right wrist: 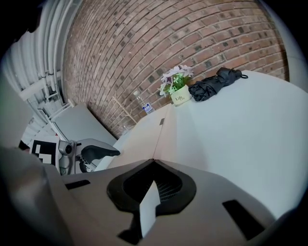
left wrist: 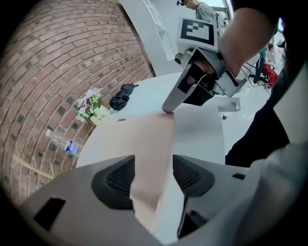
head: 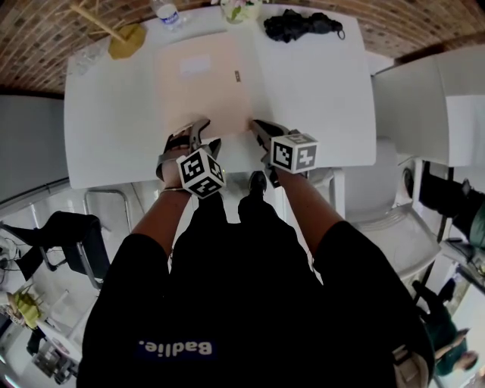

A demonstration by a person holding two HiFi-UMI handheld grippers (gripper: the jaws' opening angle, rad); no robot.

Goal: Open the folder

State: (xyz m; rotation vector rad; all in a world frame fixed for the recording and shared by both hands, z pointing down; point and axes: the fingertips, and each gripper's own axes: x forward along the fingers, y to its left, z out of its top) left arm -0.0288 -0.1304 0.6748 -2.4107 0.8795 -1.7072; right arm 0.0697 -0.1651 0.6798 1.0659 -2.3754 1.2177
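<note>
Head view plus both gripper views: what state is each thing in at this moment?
folder: closed, flat on the white table.
left gripper: fingers apart, folder's near edge between them, not gripped.
right gripper: fingers together, tips at the folder's near corner.
umbrella: folded, lying down.

Counted on one white rectangular table point(head: 326, 98):
- 1 pale peach flat paper folder point(head: 201, 76)
- 1 clear plastic water bottle with a blue label point(head: 168, 15)
- 1 small pot of pink and white flowers point(head: 241, 9)
- 1 black folded umbrella point(head: 301, 24)
- 1 mustard-yellow round object point(head: 126, 39), with thin wooden sticks beside it whose number cannot be told

2 grey two-jaw grippers are counted: left gripper point(head: 204, 135) and right gripper point(head: 258, 125). 1 further white table point(head: 424, 98) is seen at the right, and 1 dark chair point(head: 72, 227) at lower left.
</note>
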